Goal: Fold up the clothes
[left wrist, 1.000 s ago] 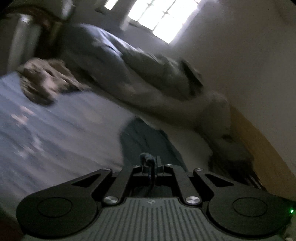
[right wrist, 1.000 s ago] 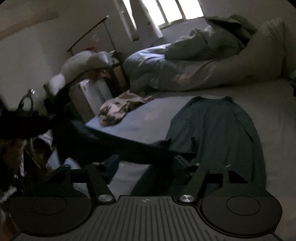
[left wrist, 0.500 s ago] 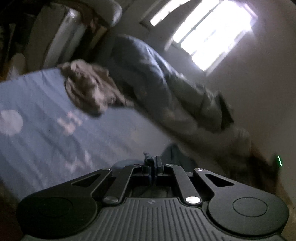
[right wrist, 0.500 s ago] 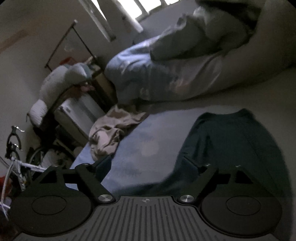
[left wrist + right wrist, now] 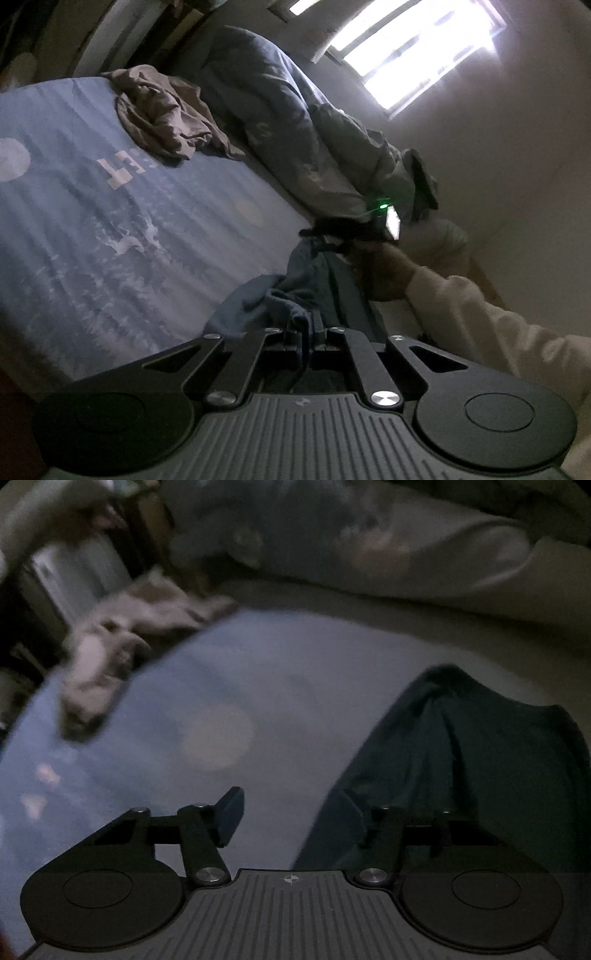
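Observation:
A dark teal garment (image 5: pixel 461 760) lies on the bed's blue printed sheet (image 5: pixel 221 701). My left gripper (image 5: pixel 306 328) is shut on a bunched fold of this garment (image 5: pixel 295 291) and holds it above the sheet (image 5: pixel 92 221). My right gripper (image 5: pixel 291 816) is open, low over the sheet at the garment's left edge, its right finger (image 5: pixel 351 819) against the cloth. In the left wrist view the right gripper (image 5: pixel 332 234) and the hand holding it sit beyond the raised cloth, at the garment's far part.
A crumpled beige garment (image 5: pixel 166 110) lies on the sheet near the bed's far side, also in the right wrist view (image 5: pixel 118 642). A heaped duvet (image 5: pixel 295 122) and pillows run along the wall under the window (image 5: pixel 406 48). Furniture (image 5: pixel 66 572) stands beside the bed.
My right gripper has dropped down and forward to the garment's left edge. My left gripper stays shut on the cloth and has swung, lifting the fold; the right hand has come into its view.

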{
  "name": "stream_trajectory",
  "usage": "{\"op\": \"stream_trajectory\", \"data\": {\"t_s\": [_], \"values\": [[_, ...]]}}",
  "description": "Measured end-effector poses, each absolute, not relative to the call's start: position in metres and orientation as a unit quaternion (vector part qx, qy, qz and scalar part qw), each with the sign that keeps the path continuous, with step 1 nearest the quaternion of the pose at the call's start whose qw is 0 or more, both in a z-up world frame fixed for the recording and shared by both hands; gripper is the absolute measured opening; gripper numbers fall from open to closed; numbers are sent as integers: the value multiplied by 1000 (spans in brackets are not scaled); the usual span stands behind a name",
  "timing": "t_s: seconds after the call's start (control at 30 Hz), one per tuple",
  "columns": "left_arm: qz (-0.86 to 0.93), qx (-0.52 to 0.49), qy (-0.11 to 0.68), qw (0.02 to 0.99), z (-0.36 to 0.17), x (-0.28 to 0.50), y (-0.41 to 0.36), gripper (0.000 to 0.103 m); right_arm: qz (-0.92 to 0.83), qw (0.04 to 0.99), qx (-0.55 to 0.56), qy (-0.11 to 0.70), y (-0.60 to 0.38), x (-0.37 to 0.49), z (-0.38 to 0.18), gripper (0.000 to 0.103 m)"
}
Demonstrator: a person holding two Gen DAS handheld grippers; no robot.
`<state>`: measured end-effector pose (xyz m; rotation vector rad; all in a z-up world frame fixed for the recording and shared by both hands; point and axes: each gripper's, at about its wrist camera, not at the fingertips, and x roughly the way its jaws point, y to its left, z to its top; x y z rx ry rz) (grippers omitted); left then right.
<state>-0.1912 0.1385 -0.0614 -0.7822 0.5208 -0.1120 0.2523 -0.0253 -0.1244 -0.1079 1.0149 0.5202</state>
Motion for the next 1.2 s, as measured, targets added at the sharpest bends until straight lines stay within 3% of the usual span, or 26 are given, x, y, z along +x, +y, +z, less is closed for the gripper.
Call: {"op": "stream_trajectory", "data": {"t_s": [0.17,0.27,0.3,0.33,0.57,0.77,1.2], "values": [[-46,-384,248,888,-70,-197,148,6,213,832,-108,501,-8,264,-156,58],[-43,-378,253,890,-72,-196,153,6,194,826,-134,512,-4,270,-171,46],[-42,-375,253,891,-71,-196,155,6,197,828,-133,508,-5,269,-173,34],[-41,-371,252,893,-70,-197,157,6,200,830,-132,503,-6,268,-173,7],[15,-331,244,911,-60,-181,195,6,225,856,0,465,-34,292,-130,7],[97,-328,200,918,-57,-160,247,6,236,877,31,418,-34,312,-98,7],[199,-241,167,935,-75,-64,329,7,222,874,44,430,0,357,-121,7]]}}
